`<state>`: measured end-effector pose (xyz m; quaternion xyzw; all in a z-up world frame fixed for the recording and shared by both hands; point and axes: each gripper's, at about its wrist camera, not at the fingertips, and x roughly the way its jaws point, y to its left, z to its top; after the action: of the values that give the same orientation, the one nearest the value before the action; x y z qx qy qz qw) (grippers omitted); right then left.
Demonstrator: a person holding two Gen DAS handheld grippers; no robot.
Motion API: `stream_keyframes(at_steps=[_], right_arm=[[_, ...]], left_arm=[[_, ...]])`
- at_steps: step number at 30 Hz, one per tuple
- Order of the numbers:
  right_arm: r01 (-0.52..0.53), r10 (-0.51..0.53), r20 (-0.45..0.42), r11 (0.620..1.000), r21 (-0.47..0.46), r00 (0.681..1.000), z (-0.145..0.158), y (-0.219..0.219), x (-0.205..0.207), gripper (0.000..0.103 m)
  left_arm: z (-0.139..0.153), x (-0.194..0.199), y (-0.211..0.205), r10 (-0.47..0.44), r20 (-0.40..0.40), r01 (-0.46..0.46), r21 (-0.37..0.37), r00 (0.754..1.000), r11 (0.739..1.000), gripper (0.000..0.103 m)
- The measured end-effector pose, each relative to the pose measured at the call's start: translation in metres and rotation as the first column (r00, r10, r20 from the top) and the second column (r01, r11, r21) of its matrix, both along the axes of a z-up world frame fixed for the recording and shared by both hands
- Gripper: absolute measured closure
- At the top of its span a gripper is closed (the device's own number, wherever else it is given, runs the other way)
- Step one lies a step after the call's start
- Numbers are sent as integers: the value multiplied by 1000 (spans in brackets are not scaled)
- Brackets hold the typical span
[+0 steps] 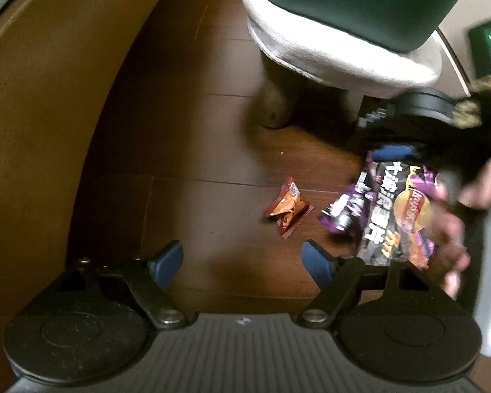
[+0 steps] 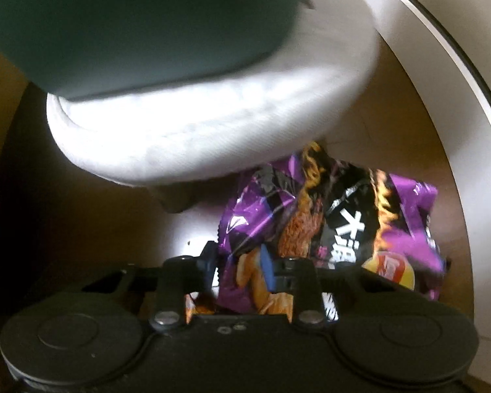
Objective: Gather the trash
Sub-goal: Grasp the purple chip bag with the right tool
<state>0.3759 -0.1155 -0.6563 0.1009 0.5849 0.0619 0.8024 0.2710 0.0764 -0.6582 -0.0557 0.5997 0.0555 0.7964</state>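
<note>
Two wrappers lie on the wooden floor (image 1: 193,150) near the white stool base (image 1: 327,55). Right gripper (image 2: 239,262) is clamped on the purple chip bag (image 2: 327,226) — pads pinching its crumpled lower edge. Left gripper (image 1: 242,262) hangs with jaws wide apart, nothing between them; orange wrapper (image 1: 286,208) lies just beyond.

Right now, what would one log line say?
right tool: shut on purple chip bag | left tool: open, empty | orange wrapper: on floor

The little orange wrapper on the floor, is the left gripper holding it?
No, the orange wrapper lies on the wooden floor ahead of the left gripper, whose jaws stand open and empty.
</note>
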Motion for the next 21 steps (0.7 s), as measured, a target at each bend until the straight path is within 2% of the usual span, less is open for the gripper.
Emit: stream_keyframes(at_steps=[1, 4, 8, 15, 21], right_arm=[[-2, 2, 6, 1000, 12, 1000, 2, -5, -2, 85], [1, -2, 17, 998, 56, 1000, 7, -23, -7, 89], [17, -20, 22, 994, 112, 1000, 10, -57, -16, 92], [47, -48, 4, 996, 82, 999, -5, -106, -29, 100], [1, -1, -1, 1000, 24, 1000, -35, -107, -31, 100]], left_arm=[[-1, 1, -1, -3, 0, 3, 0, 1000, 1000, 23], [-6, 6, -5, -26, 6, 26, 9, 1000, 1000, 23], [-20, 17, -12, -57, 6, 57, 8, 998, 998, 23], [-43, 34, -26, -79, -11, 79, 14, 997, 997, 23], [-63, 42, -40, -130, -19, 130, 43, 991, 991, 23]])
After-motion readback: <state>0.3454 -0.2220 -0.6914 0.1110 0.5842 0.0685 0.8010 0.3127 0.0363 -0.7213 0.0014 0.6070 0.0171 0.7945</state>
